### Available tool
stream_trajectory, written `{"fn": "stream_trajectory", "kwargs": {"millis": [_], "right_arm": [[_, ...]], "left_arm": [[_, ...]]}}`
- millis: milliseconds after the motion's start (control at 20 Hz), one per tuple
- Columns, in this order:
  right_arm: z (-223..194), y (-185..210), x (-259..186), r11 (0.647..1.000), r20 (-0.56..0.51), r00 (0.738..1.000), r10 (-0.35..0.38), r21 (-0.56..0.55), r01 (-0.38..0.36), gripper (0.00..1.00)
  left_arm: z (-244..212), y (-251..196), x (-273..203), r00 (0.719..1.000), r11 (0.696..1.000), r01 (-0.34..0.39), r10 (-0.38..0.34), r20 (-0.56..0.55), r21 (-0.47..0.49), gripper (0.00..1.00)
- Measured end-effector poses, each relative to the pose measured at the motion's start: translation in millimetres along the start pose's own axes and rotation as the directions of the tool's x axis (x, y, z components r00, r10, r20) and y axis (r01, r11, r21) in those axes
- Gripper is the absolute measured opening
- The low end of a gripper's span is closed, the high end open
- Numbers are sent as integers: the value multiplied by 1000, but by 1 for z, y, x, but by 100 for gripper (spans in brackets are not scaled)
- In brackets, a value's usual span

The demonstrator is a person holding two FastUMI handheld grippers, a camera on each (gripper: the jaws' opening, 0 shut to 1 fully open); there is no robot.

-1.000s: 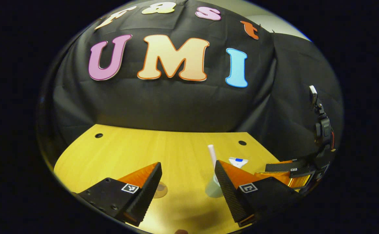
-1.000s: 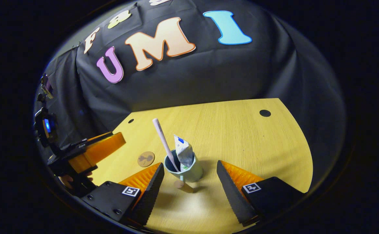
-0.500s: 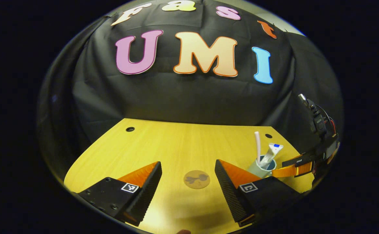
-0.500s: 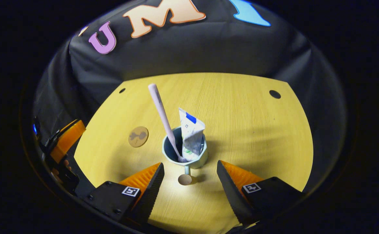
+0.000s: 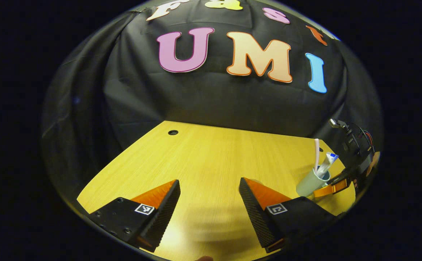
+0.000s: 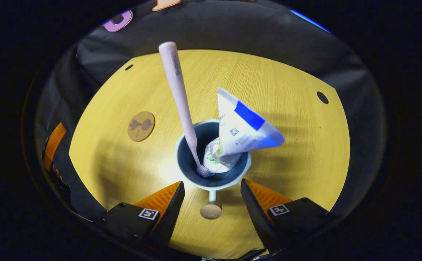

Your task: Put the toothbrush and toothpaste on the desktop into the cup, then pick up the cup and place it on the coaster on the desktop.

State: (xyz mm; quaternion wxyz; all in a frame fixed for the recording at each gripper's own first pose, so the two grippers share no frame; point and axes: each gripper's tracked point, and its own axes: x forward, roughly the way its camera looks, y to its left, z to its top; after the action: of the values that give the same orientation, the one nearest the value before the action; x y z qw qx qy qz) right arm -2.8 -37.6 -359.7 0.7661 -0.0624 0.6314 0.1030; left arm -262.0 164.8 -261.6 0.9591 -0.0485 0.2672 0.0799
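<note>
— Left gripper view first. What is there to see?

— The left gripper (image 5: pixel 209 206) hangs over bare desktop (image 5: pixel 203 159) at the bottom of the frame, its fingers spread wide with nothing between them. At the far right edge stands the cup (image 5: pixel 311 183), with the toothbrush (image 5: pixel 316 154) and toothpaste (image 5: pixel 327 163) poking up out of it. Just beside the cup, lower right, is part of the other gripper.

— Anything unclear there?

— That other gripper is cut off by the edge of the frame, so from here I cannot tell how its fingers stand, or whether it touches the cup.

— And the right gripper view?

— It looks nearly straight down. The right gripper (image 6: pixel 212 203) is spread, one finger either side of the cup's small handle (image 6: pixel 212 204) at bottom centre, neither pressing on it. The cup (image 6: pixel 213 159) sits in the middle of the frame; the toothbrush (image 6: pixel 180 98) leans toward the upper left, bristles down, and the toothpaste (image 6: pixel 241 127) fans out toward the right. The coaster (image 6: pixel 141 125) lies left of centre, well apart from the cup.

— Which step is this?

— Both items are in, so I judge it the start of picking up the cup. Next the fingers would need to close squarely on the handle or rim, lift level so the tall contents do not tip, and carry it across to the coaster.

— What is hard to make out?

— The cup's base is hidden by its own rim, and the left edge of the frame shows merely a sliver of the other gripper.
</note>
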Motion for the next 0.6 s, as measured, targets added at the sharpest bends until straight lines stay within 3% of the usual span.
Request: {"fn": "stream_trajectory", "kwargs": {"millis": [150, 300, 400, 450, 550, 600], "right_arm": [[-3, 3, 13, 1000, -36, 999, -5, -4, 5, 75], [-6, -2, 20, 999, -61, 998, -34, -31, 32, 78], [-9, -7, 24, 997, -78, 995, -58, -50, 54, 70], [-11, -8, 22, 997, -95, 994, -60, -49, 56, 49], [-12, -14, 26, 997, -97, 994, -54, -52, 49, 33], [-13, -12, 27, 997, -97, 994, -52, -53, 47, 32]], "left_arm": [[-5, 14, -4, 1000, 1000, -28, 28, -6, -8, 95], [-9, 26, -7, 999, 999, -46, 46, -14, -20, 96], [-11, 30, -6, 998, 998, -53, 53, -15, -25, 95], [-11, 33, -5, 998, 998, -56, 56, -16, -26, 95], [-14, 36, -6, 998, 998, -58, 57, -28, -28, 95], [-14, 37, -4, 998, 998, -57, 56, -31, -31, 95]]}}
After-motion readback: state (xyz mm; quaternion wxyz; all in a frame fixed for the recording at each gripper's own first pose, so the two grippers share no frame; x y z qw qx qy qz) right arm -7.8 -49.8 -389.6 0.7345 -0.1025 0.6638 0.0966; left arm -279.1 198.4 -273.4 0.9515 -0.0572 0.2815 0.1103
